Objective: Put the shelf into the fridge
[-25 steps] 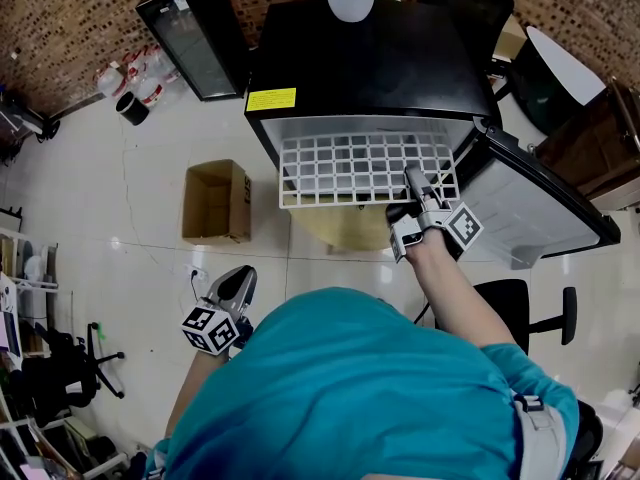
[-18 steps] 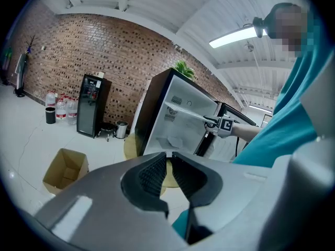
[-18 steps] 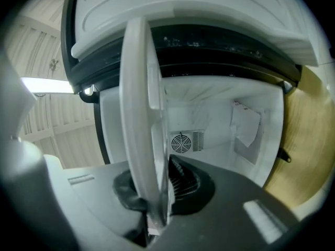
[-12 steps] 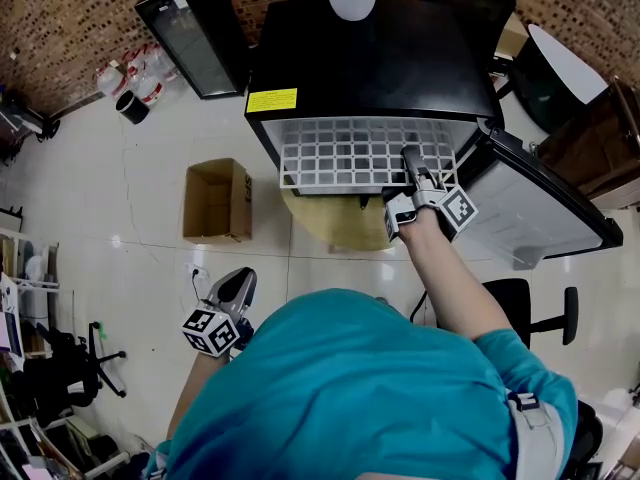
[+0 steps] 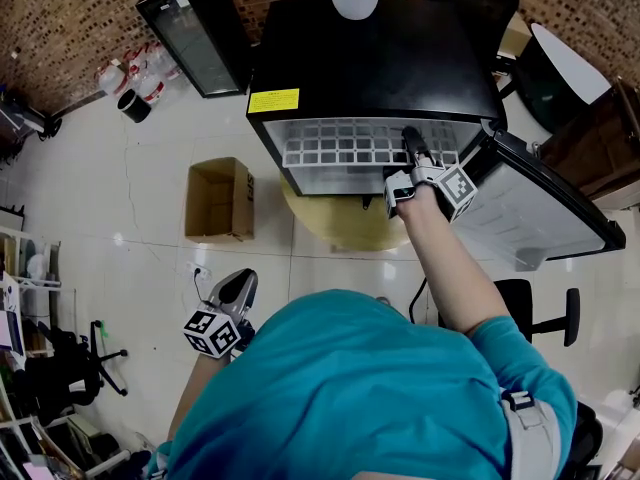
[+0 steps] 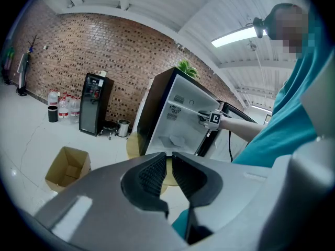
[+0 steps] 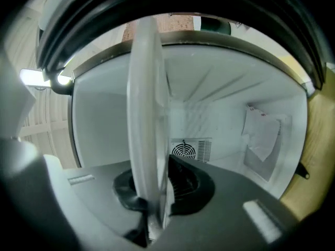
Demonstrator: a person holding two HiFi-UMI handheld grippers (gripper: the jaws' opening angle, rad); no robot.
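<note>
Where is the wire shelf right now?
Head view, upper centre: the shelf sits mostly inside the open fridge, its front right edge clamped by the right gripper.

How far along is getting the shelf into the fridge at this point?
Done: the fridge door stands open and the wire shelf is mostly inside, only its front rows showing. In hand: the right gripper is clamped on the shelf's front edge. Remaining: slide it fully home and let go. The left gripper hangs empty at the person's side.
</note>
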